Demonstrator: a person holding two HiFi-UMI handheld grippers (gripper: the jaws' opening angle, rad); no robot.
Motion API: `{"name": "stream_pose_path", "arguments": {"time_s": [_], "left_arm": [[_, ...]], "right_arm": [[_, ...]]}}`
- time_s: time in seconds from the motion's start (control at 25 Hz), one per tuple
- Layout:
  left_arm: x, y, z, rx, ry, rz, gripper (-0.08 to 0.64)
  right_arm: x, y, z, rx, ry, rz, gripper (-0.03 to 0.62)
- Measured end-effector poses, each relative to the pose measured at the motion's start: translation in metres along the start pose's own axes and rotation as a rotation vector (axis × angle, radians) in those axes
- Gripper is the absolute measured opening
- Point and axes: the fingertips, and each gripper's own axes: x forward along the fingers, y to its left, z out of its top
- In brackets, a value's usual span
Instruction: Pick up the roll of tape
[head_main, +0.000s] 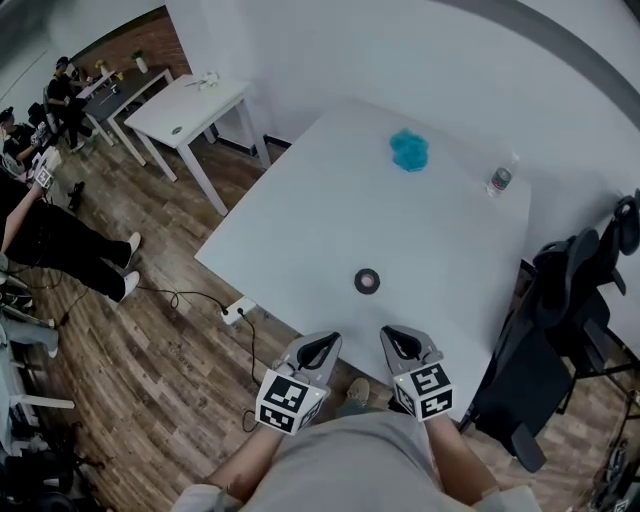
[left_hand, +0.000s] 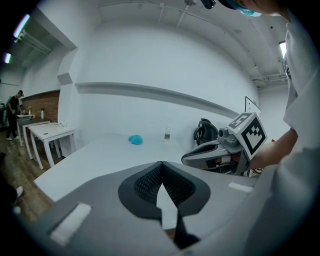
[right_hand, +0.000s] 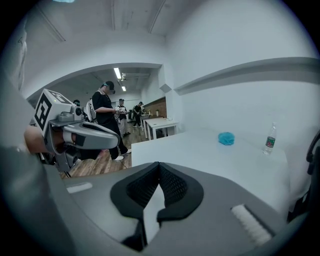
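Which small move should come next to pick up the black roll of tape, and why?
Probably reach the right gripper forward to the black ring-shaped roll of tape, opening its jaws. The roll lies flat on the white table, untouched, just ahead of that gripper, whose jaws are shut and empty.

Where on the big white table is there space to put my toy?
The table is mostly bare. The widest free patch lies between the roll of tape and the blue thing, and along the left edge. Only the far right corner by the bottle is tighter.
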Motion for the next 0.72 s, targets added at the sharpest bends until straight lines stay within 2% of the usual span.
{"name": "stream_pose_path", "arguments": {"time_s": [0.24,0.72], "left_arm": [[0.021,0.002,0.008,-0.003,-0.001,0.022,0.018],[0.037,0.000,0.010,0.003,0.026,0.017,0.018]], "right_arm": [[0.004,-0.017,0.008,-0.022,-0.006,0.037,0.007],[0.007,-0.030,0.008,0.019,-0.015,0.039,0.008]]}}
